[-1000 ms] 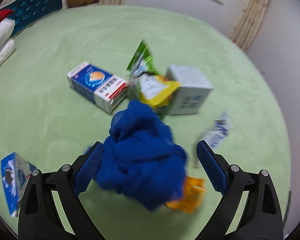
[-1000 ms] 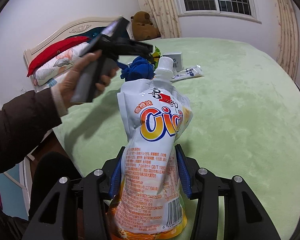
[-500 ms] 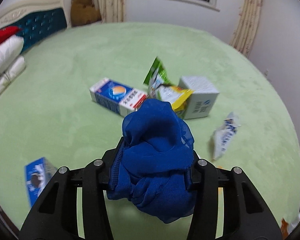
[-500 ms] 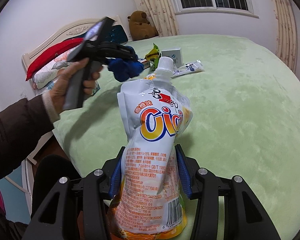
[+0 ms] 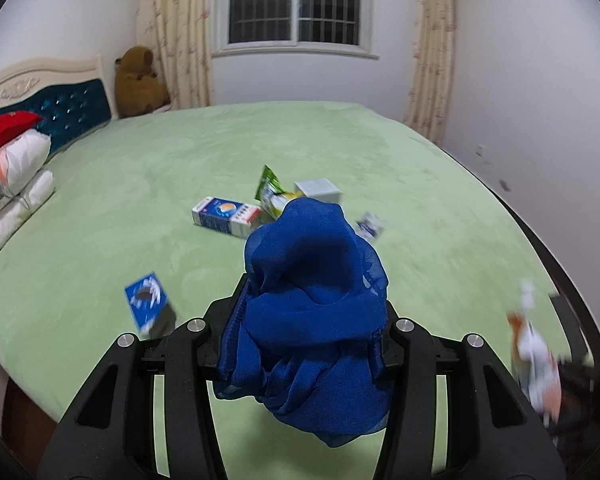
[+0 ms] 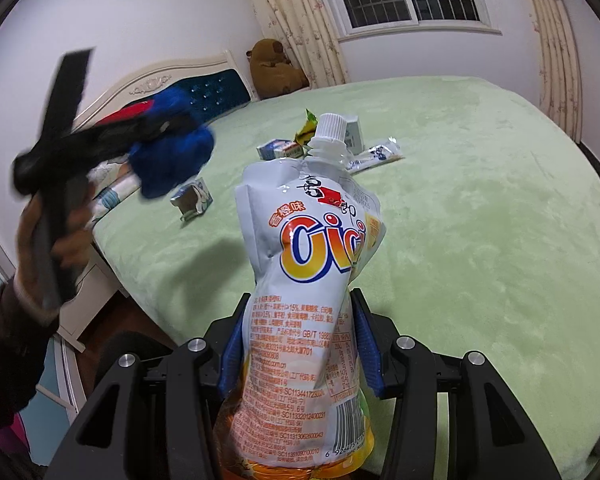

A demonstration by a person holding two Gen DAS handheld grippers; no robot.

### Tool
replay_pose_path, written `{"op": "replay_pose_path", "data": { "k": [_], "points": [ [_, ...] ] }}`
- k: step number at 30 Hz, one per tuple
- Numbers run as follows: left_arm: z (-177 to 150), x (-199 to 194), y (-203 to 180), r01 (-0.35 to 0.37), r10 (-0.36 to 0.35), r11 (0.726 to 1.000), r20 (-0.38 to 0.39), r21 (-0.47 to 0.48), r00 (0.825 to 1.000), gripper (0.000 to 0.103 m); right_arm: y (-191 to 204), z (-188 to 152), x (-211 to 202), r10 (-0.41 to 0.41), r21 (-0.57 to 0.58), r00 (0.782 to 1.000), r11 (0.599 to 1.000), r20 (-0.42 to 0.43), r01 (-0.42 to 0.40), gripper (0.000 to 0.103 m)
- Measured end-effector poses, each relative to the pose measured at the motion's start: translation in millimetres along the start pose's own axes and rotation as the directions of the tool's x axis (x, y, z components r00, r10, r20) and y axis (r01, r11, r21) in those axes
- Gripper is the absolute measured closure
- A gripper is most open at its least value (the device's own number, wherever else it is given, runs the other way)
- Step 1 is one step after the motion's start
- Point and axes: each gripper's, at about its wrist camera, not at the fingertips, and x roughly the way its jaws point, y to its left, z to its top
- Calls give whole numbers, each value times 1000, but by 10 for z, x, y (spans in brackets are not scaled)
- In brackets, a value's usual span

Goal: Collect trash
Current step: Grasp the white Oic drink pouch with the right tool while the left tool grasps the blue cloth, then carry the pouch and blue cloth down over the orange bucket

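Observation:
My left gripper [image 5: 312, 332] is shut on a crumpled blue cloth [image 5: 316, 312] and holds it in the air above the green bed [image 5: 140, 200]; the right wrist view shows the same blue cloth [image 6: 172, 160] lifted at the left. My right gripper [image 6: 296, 344] is shut on a white and orange drink pouch [image 6: 304, 288] with a white cap, held upright. On the bed lie a blue and white carton [image 5: 224, 216], a green and yellow wrapper [image 5: 272, 192], a white box [image 5: 318, 190], a small white sachet [image 5: 370, 226] and a blue box [image 5: 146, 304].
A headboard [image 5: 52, 108], pillows [image 5: 12, 172] and a brown teddy bear [image 5: 140, 80] stand at the bed's far left. A window [image 5: 296, 4] with curtains is behind. A hand and dark sleeve [image 6: 24, 300] hold the left gripper. The bed's edge drops to the floor at the lower left.
The left gripper closed on the blue cloth and lifted it up and back from the bed; the litter now lies farther off. The right gripper still holds the pouch.

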Motion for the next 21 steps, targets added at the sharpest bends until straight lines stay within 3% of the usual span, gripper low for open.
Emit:
{"op": "replay_pose_path", "data": {
  "k": [5, 15, 21],
  "points": [
    [-431, -305, -139, 15, -15, 999, 9, 39, 1000, 56, 147, -66, -125, -11, -41, 1000, 999, 7, 11, 55],
    [-898, -574, -333, 55, -54, 997, -14, 51, 998, 56, 269, -273, -347, -38, -54, 999, 998, 3, 38, 55],
    [-1266, -653, -494, 100, -93, 991, -80, 88, 992, 56, 334, -556, -476, -38, -71, 998, 997, -50, 34, 55]
  ]
}}
